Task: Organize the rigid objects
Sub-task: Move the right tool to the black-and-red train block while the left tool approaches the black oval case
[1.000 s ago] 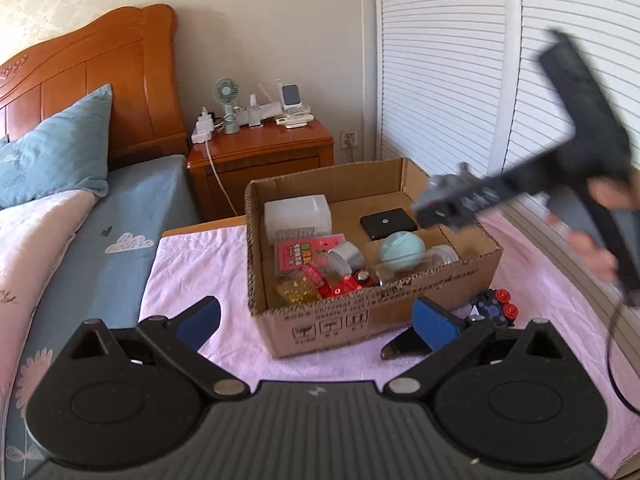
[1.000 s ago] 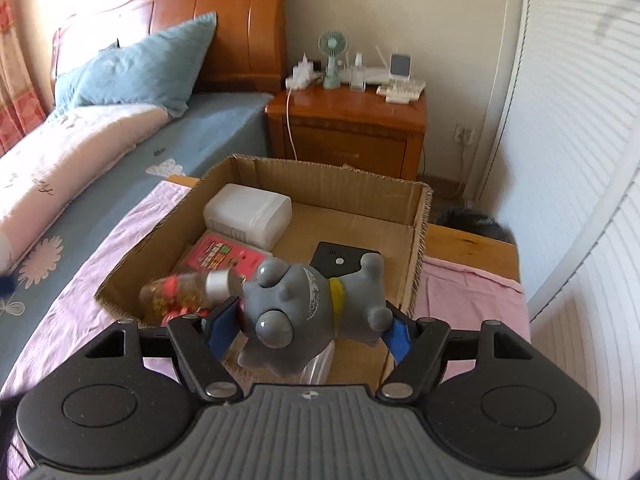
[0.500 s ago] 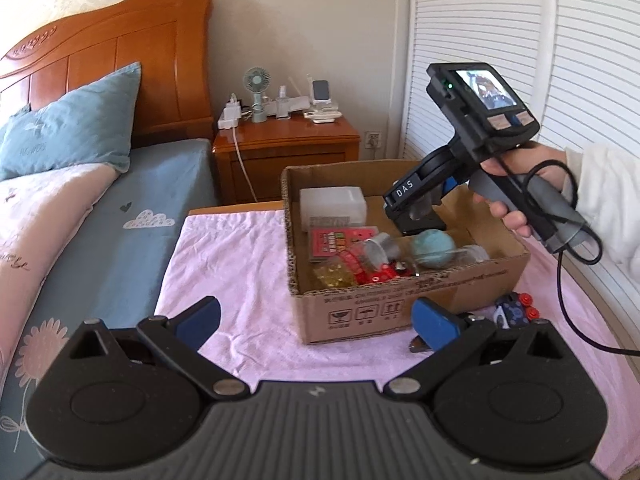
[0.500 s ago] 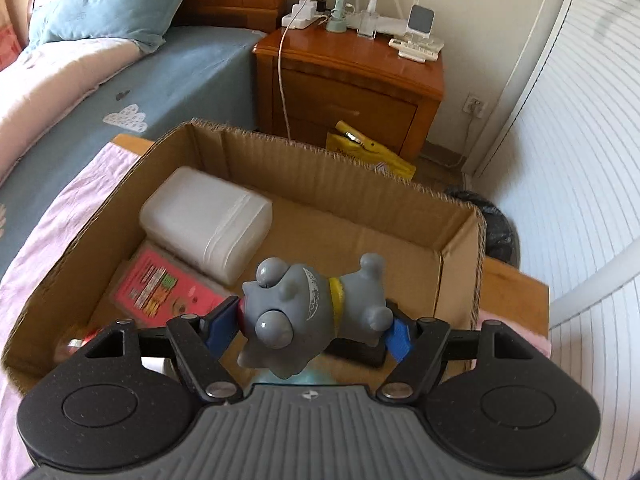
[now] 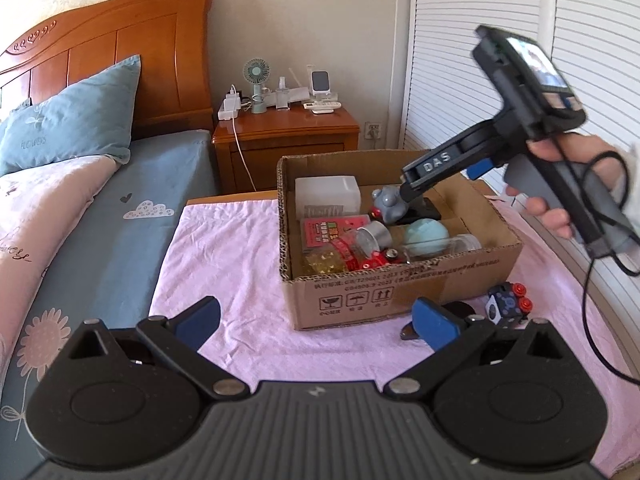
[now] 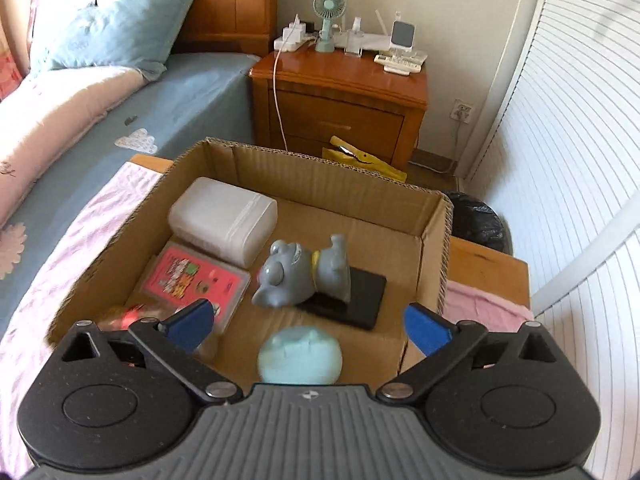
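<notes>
Our right gripper [image 6: 310, 326] hangs over the near half of the brown cardboard box [image 6: 434, 216] with its jaws spread wide and nothing between them. The grey plastic elephant figure [image 6: 302, 274] lies on its side on the box floor, just ahead of the jaws, resting partly on the flat black square case [image 6: 360, 300], with the white plastic tub [image 6: 224, 218] beside it and the pale teal ball [image 6: 300, 356] nearer to us. We judge this piece as placed.

What the next move turns on is outside the box. The small dark cube toy with red knobs [image 5: 506, 306] sits on the pink cloth of the worktop [image 5: 224, 256], close by the near right corner of the box, beside a dark tool-like piece we cannot identify. Our left gripper [image 5: 316, 320], jaws also spread and empty, is low over the cloth in front of the box; the cube lies just to the right of its right finger. So we reckon the left is nearer, and a short shift rightward would bring the cube between the jaws. The cube is compact, with no long axis to favour.
</notes>
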Motion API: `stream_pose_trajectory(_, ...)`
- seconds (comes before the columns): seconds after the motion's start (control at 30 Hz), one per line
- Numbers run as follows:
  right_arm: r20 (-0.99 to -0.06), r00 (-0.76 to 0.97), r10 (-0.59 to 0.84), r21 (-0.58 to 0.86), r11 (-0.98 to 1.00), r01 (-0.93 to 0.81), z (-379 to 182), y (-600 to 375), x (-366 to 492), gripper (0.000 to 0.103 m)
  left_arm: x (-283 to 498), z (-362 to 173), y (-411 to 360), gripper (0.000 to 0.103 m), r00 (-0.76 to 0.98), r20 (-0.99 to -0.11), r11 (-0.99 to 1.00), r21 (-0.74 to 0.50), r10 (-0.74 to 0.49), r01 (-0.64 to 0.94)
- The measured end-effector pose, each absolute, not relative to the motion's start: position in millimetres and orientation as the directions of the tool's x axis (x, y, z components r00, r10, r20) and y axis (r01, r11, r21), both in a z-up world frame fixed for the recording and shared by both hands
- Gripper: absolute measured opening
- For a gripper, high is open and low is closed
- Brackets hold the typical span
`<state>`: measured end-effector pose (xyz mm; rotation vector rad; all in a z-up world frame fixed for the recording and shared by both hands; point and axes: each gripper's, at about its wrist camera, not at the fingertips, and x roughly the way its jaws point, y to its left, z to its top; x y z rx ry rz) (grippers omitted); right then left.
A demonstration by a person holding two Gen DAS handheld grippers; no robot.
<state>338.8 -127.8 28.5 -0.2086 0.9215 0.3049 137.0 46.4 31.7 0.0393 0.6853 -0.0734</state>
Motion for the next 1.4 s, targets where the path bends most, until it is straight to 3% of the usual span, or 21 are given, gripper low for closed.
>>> stream_pose_trajectory(0.33,-0.778,0.61,0.151,-0.025,0.962,-0.271,35.1,-164.5,268.5,0.103,118.9,34.2,33.7,0.102,0.77,-0.638,0.997,0.054,-0.006,0.053)
stream_pose_trajectory(0.63,-0.778,0.621,0.091,0.026,0.993,-0.113,-5.7,-204.4,221.5,0.103,111.7,23.0,33.7,0.102,0.749,-0.663,0.997,0.053,-0.003,0.051)
stream_pose_trajectory(1.03,-0.82,0.571,0.036,0.039,0.999,-0.008,-71.1,-197.2,219.7,0.103,117.9,7.8,33.0,0.102,0.732,-0.681,0.998,0.031,-0.013,0.046)
stream_pose_trajectory(1.4,-0.783,0.62,-0.047,-0.04,0.999,0.024,-80.4,-211.6,213.1,0.103,139.3,-10.3,12.1,0.102,0.687,-0.726,0.997,0.029,-0.031,0.076)
